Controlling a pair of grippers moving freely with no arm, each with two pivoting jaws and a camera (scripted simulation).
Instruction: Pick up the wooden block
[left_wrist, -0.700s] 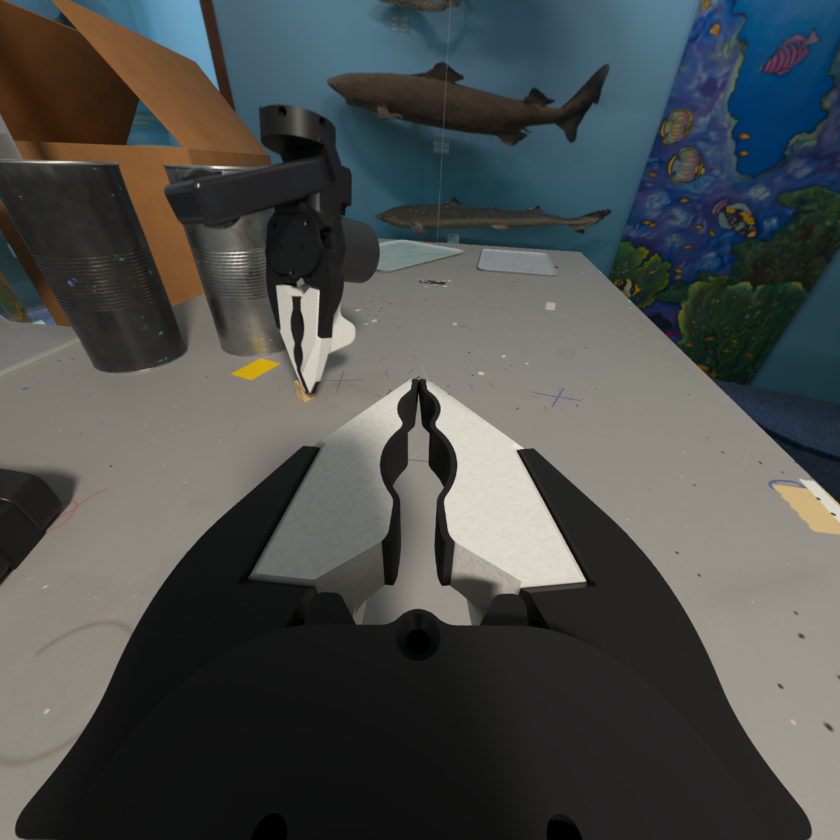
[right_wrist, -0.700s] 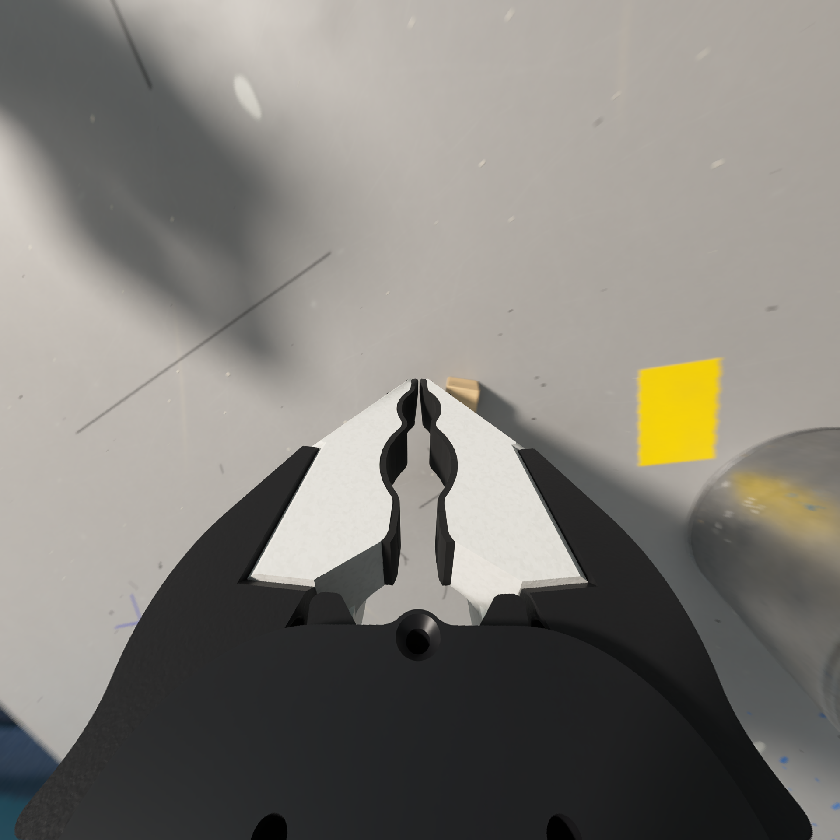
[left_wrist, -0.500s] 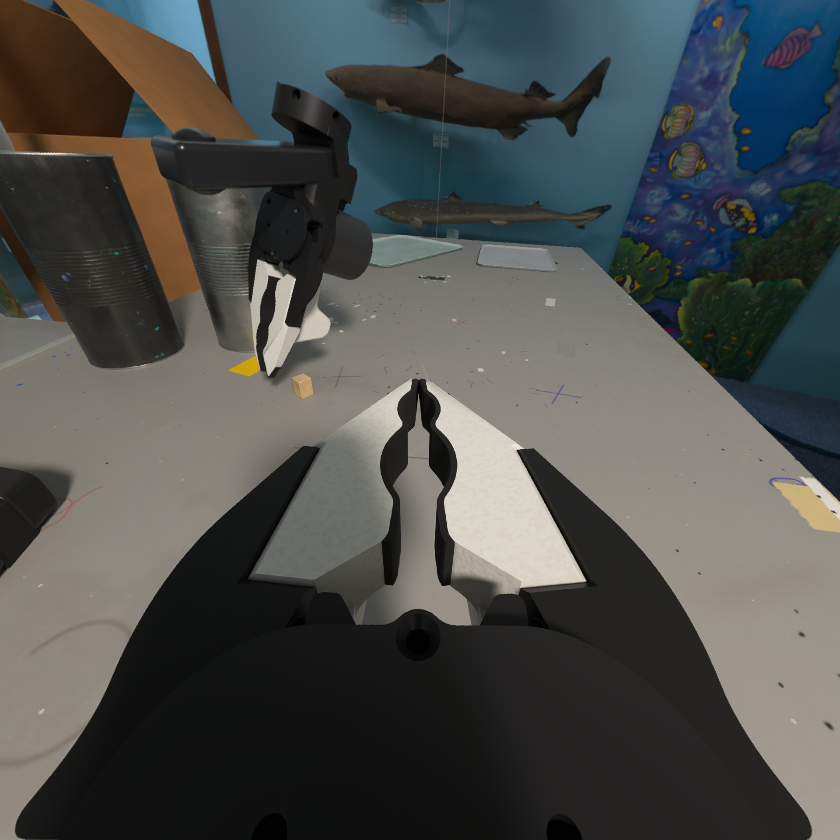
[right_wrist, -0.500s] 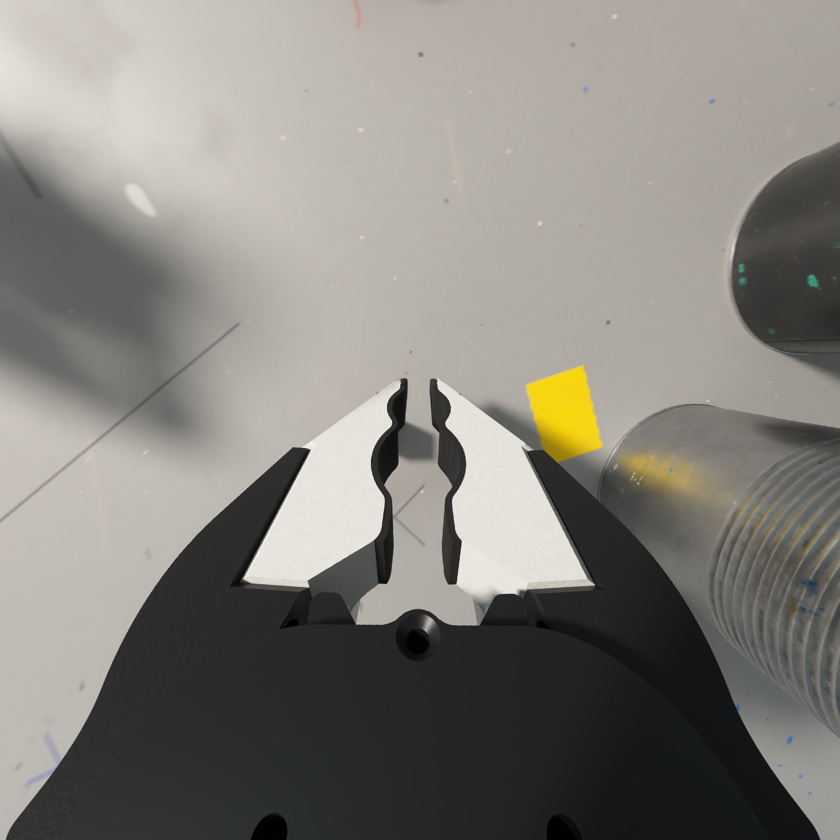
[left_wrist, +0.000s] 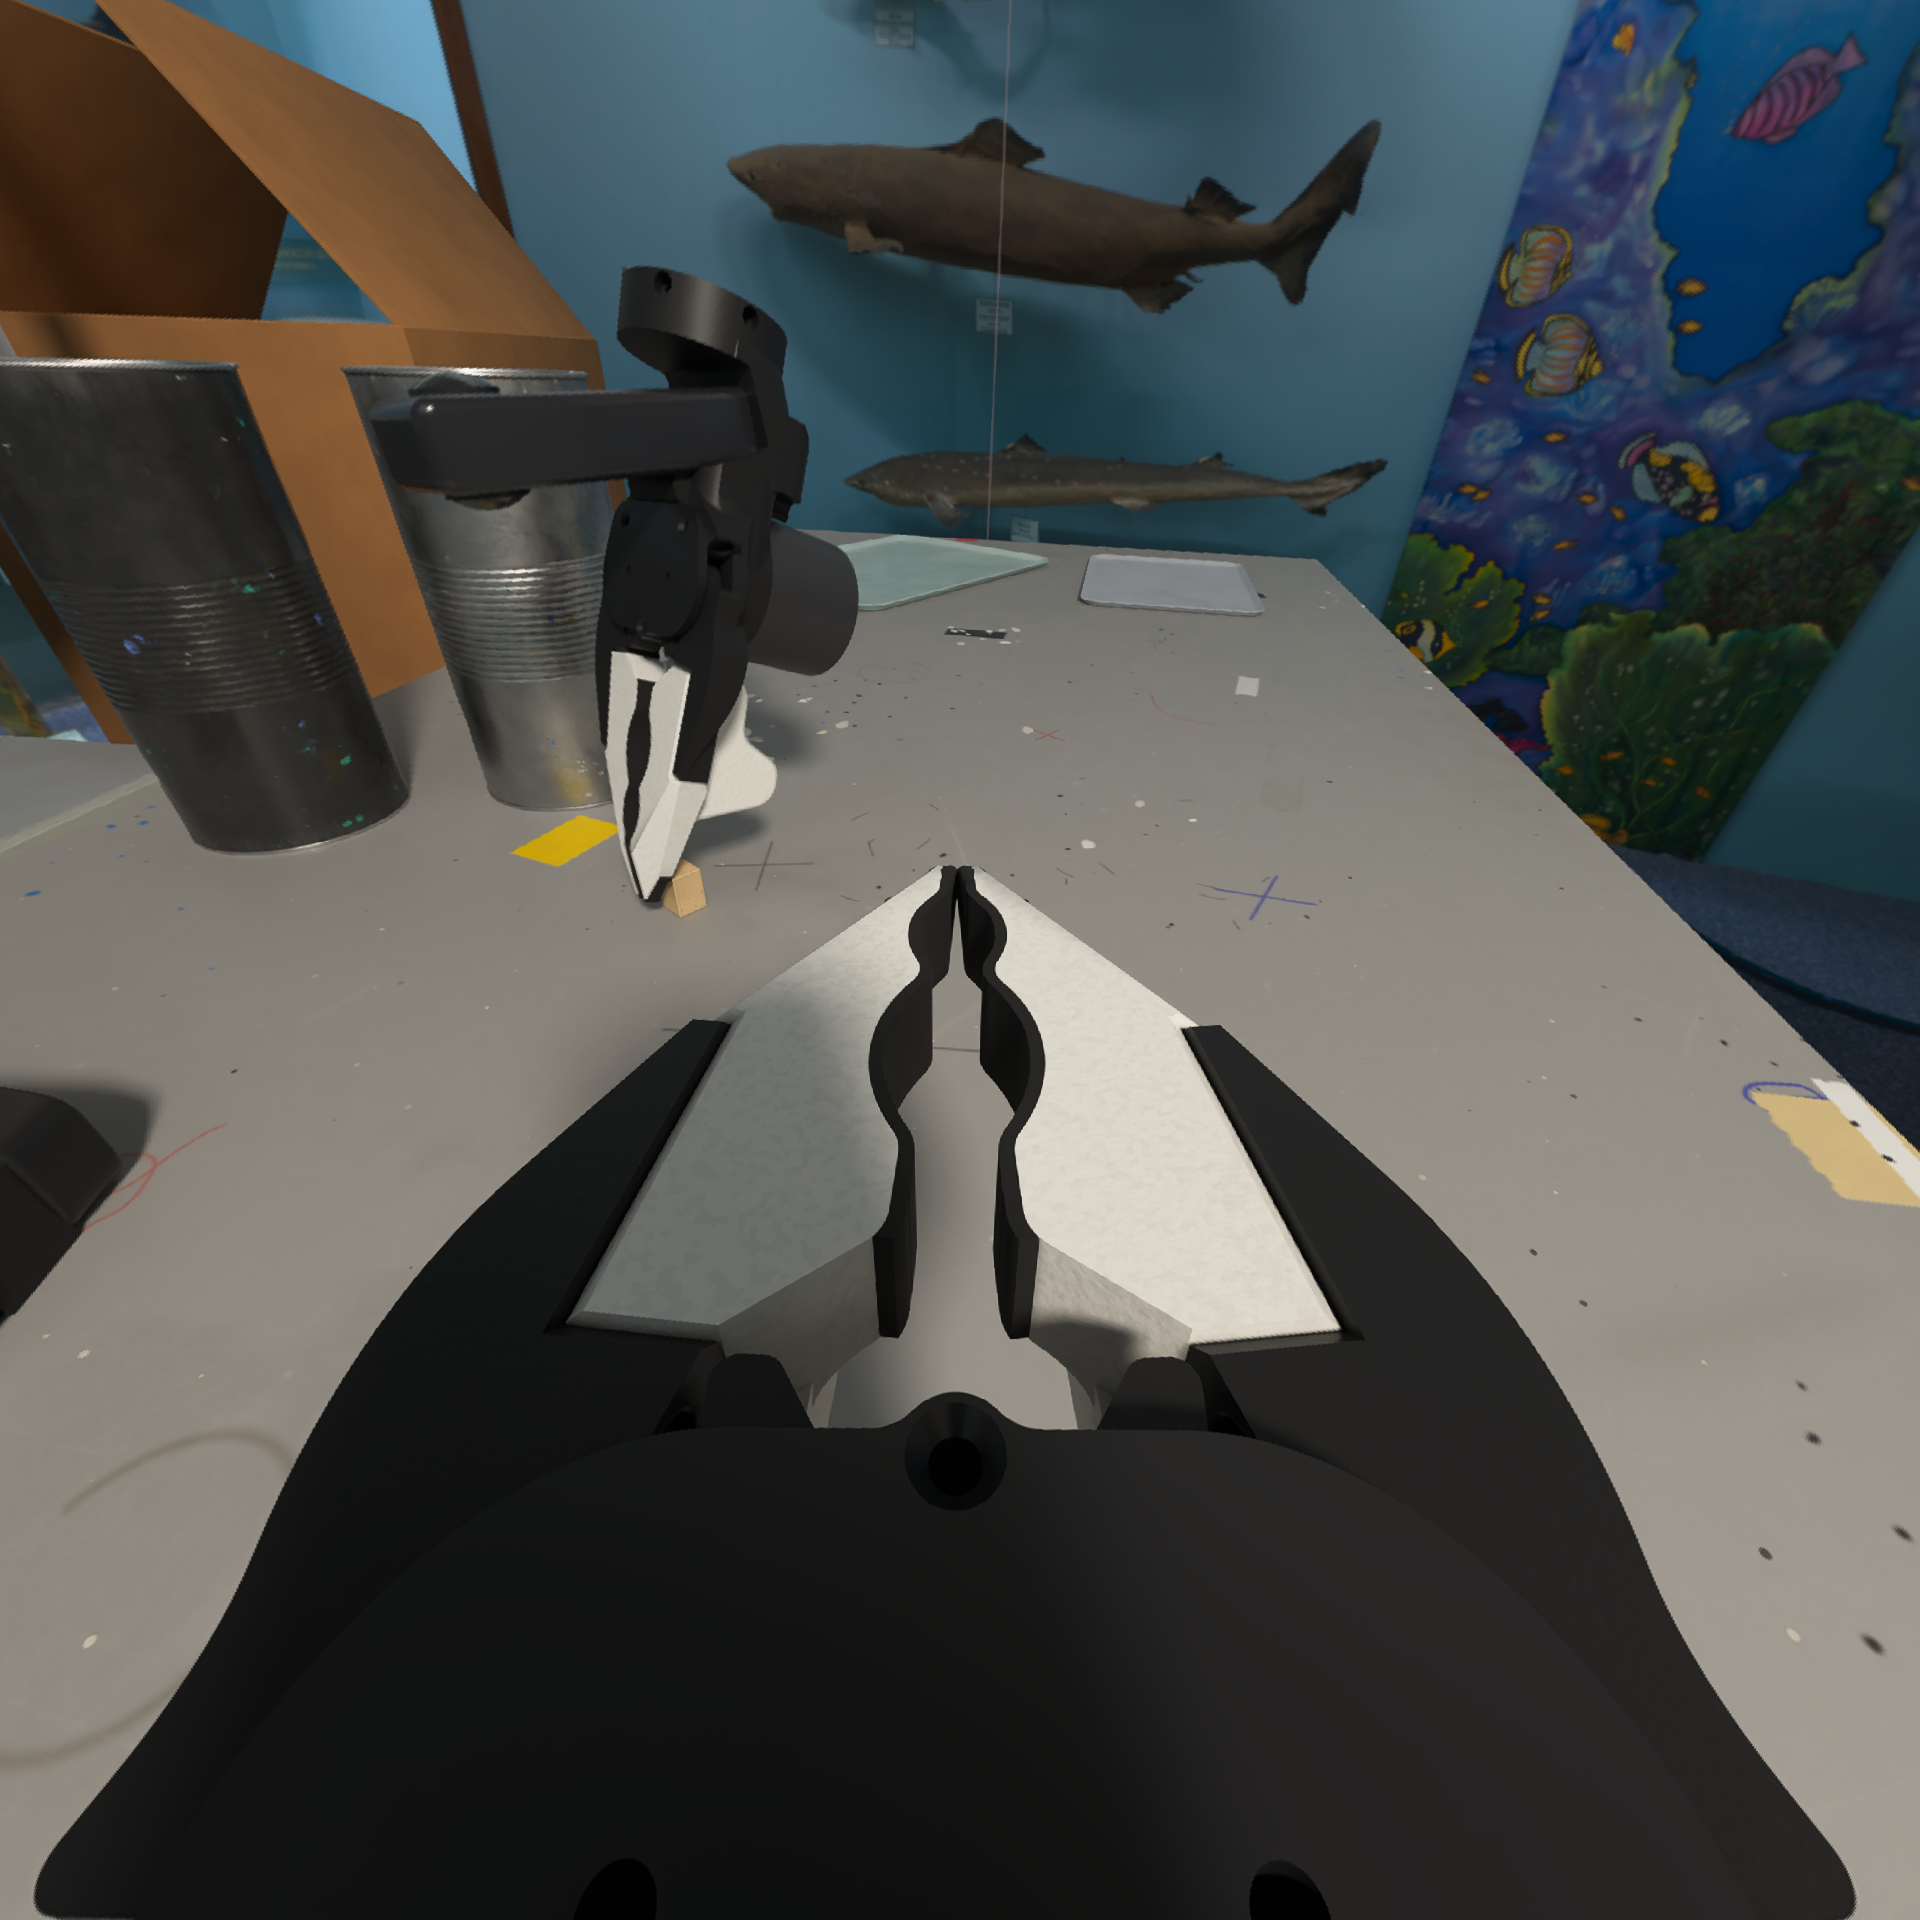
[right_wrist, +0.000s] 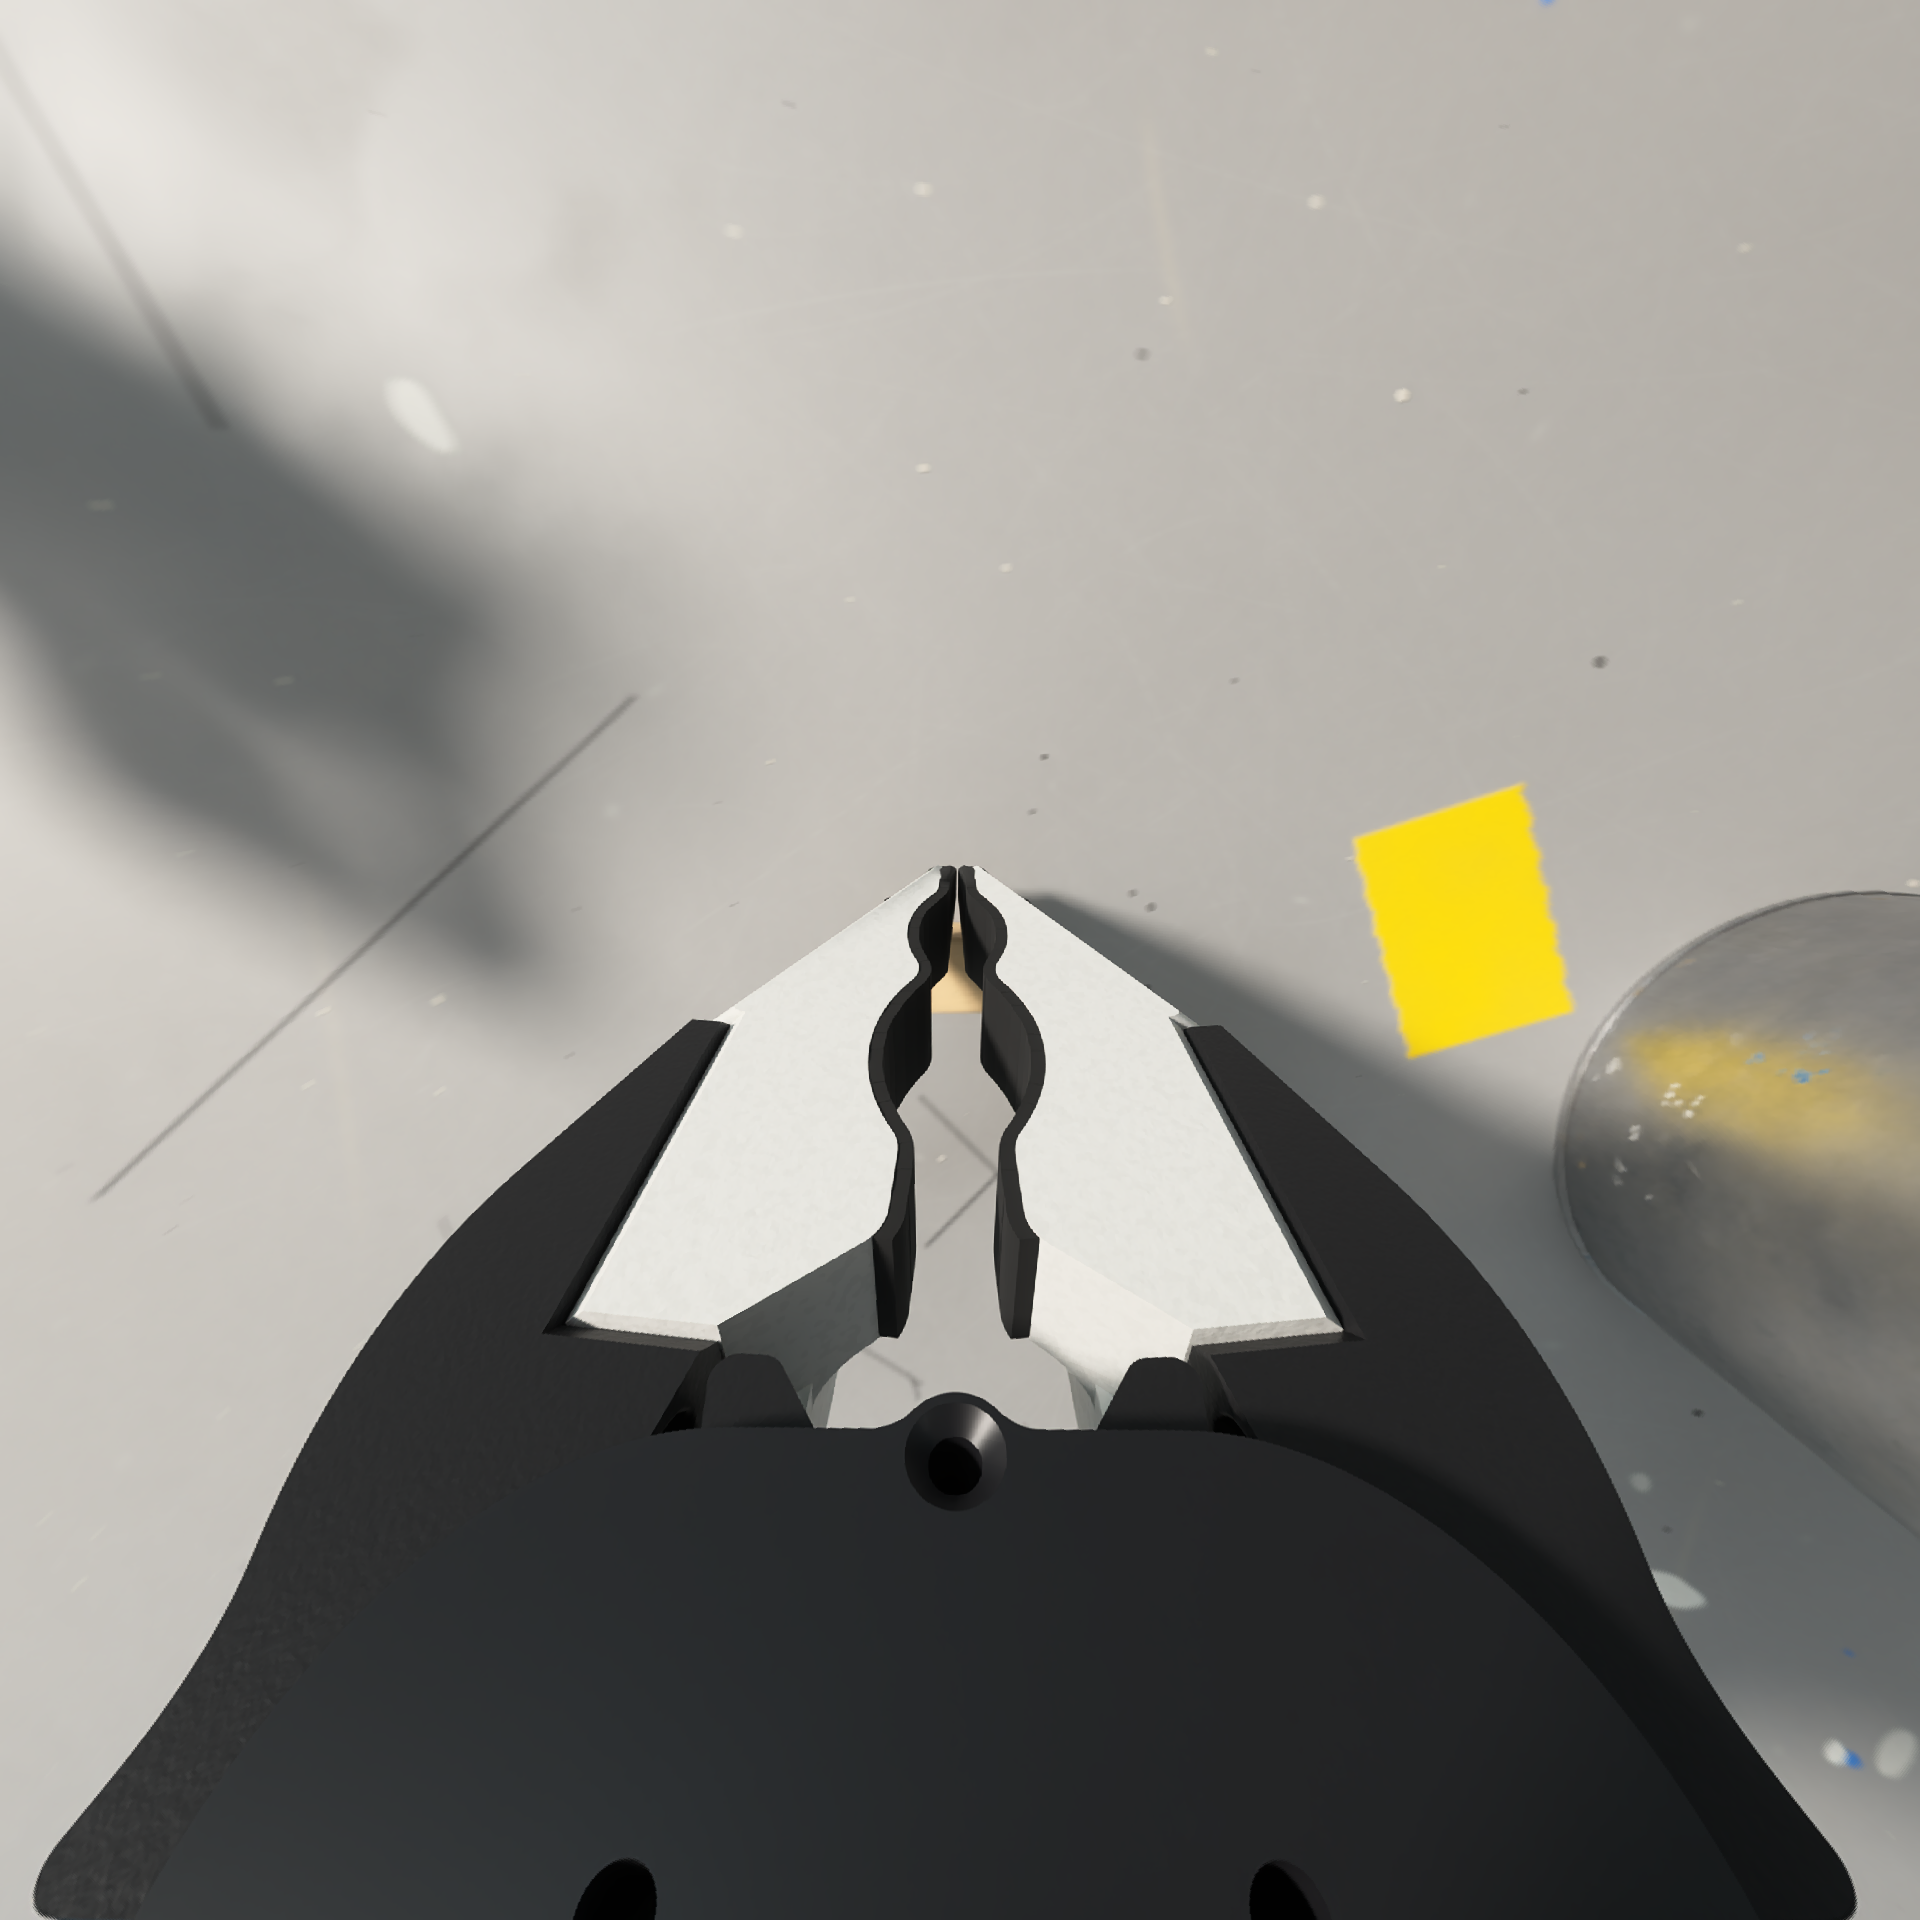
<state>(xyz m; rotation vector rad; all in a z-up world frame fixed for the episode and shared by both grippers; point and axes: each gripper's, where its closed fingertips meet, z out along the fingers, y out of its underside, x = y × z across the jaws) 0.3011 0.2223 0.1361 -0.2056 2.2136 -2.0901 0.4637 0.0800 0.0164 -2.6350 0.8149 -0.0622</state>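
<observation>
The right gripper (right_wrist: 954, 873) has its jaws closed beside the block (left_wrist: 686, 891), not on it, and the left gripper (left_wrist: 956, 873) is closed on nothing, so next the right must open and line up.

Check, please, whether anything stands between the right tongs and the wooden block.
Nothing visible does. The right tongs, shut, have their tips down by the table, and the wooden block sits right beside them, not between them.

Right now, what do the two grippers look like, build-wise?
Both match: left gripper and right gripper have a broad matte black body, white wedge fingers tapering to a point, wavy black inner pads and a round black screw hole at the base. No cables or markings visible.
</observation>
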